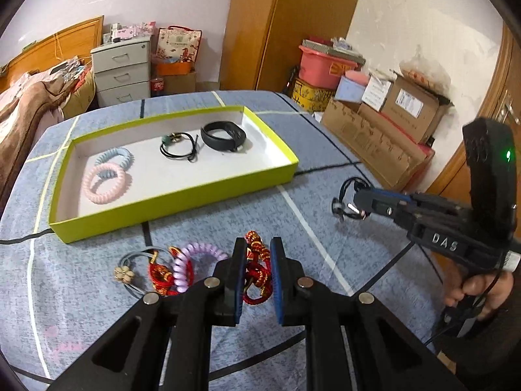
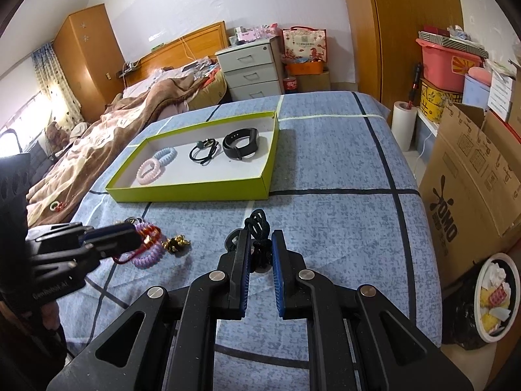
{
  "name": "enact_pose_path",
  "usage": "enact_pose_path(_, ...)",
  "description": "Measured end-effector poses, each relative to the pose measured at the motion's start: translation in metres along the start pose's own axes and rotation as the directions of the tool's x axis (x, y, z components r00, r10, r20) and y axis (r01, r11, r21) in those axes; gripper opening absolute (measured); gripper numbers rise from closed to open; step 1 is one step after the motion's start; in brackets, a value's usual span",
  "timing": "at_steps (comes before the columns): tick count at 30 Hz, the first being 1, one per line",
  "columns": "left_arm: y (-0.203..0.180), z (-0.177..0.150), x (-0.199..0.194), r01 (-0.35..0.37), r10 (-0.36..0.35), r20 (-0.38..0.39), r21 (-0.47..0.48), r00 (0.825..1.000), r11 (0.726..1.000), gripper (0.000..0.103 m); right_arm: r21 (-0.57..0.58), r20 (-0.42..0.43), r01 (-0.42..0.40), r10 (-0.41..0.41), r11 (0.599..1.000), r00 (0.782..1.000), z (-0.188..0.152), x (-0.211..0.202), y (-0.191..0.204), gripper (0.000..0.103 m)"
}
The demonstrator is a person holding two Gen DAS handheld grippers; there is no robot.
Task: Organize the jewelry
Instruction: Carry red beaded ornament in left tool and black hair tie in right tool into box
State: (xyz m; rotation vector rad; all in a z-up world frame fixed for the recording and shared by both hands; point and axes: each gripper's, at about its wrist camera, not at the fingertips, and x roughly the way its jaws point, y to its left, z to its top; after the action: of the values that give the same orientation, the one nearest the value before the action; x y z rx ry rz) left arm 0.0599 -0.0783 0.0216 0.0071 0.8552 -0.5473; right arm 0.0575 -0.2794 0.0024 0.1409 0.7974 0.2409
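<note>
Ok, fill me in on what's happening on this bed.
A person is sorting jewelry into a green-walled tray on the bedspread, with a claw in each hand. The left claw is shut on a red and gold braided bracelet from the loose pile beside a purple coil band. The right claw is shut on a black cord piece. Already in the tray: a pink coil band, a blue coil band, a black cord bracelet and a black wristband.

A shallow lime-green cardboard tray on the blue bed holds pink and blue coil ties, a black cord bracelet and a black wristband.
</note>
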Motion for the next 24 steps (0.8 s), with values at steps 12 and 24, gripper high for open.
enact_pose_path(12,0.03,0.023,-0.016,0.0,0.004,0.058,-0.058,0.998,0.998,0.015,-0.009,0.026,-0.033,0.033,0.999,0.999,0.024,0.0,0.012,0.013)
enact_pose_path(24,0.076,0.064,-0.003,-0.026,0.033,0.071,-0.104,0.997,0.994,0.015,-0.037,0.023,-0.062,0.063,0.997,0.998,0.068,0.039,0.033,0.013)
